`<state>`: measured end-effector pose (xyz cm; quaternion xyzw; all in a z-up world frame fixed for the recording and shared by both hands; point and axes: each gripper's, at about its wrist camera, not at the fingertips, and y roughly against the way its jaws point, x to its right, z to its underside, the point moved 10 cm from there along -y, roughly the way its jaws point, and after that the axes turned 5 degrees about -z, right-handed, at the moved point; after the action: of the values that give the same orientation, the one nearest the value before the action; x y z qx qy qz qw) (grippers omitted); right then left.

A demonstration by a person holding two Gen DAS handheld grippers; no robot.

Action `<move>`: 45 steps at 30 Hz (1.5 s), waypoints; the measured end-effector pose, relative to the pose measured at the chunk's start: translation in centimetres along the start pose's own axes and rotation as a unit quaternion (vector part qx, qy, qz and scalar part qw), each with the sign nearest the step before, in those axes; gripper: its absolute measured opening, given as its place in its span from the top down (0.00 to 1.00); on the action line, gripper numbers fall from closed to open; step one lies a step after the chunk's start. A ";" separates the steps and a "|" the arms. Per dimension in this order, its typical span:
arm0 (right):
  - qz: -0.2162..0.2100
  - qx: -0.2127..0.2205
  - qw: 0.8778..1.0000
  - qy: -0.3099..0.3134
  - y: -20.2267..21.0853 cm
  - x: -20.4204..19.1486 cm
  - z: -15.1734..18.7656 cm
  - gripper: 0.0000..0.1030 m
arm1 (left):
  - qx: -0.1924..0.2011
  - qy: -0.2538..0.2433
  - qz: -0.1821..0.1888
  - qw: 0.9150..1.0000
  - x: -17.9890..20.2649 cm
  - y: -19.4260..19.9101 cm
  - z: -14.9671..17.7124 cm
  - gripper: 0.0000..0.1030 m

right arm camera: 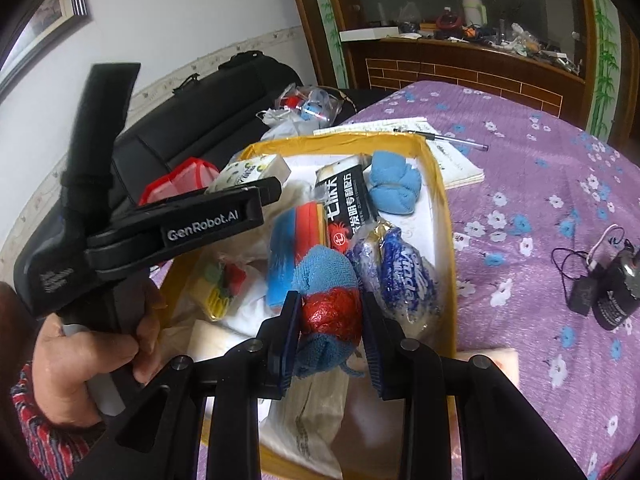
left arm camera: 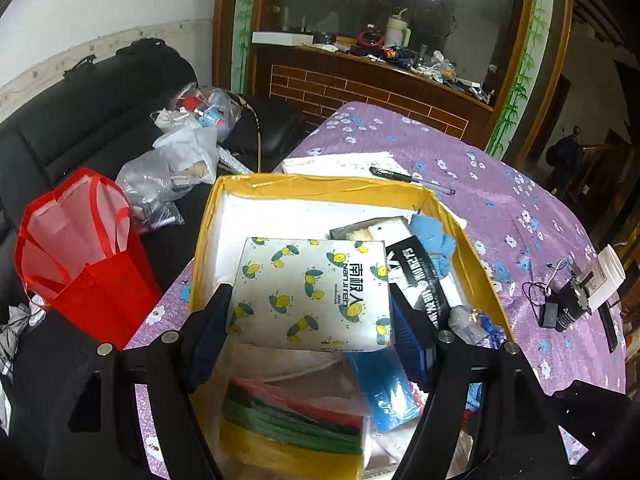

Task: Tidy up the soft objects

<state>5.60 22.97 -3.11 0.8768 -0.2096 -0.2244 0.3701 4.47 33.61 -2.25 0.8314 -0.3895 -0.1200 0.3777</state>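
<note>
In the left wrist view the tissue pack covers much of the box floor, and the stack of colored cloths at 6 o'clock is blurred behind clear plastic and cut off by the bottom edge. In the right wrist view the rolled towel hides whatever lies under it, and the left gripper's fingertips are lost behind the tissue pack at 11 o'clock. The clutter on the wooden counter at 1 o'clock is too small to identify, and the small print on the black packet cannot be read.
</note>
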 end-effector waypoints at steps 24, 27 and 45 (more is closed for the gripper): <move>-0.009 -0.006 1.000 0.020 -0.4 -1.8 0.6 0.50 | -0.023 0.030 0.032 0.999 -0.9 0.3 0.8 0.20; -0.014 0.002 1.000 0.020 0.5 -1.9 0.6 0.49 | -0.023 0.027 0.029 0.999 -0.7 0.5 0.9 0.20; -0.024 0.057 0.998 -0.027 7.9 2.7 0.9 0.45 | -0.001 0.015 0.041 0.999 2.5 4.0 1.0 0.20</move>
<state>5.72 15.97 1.58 0.8950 -0.2105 -0.2442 0.3082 3.47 29.60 0.20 0.8160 -0.4178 -0.0926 0.3886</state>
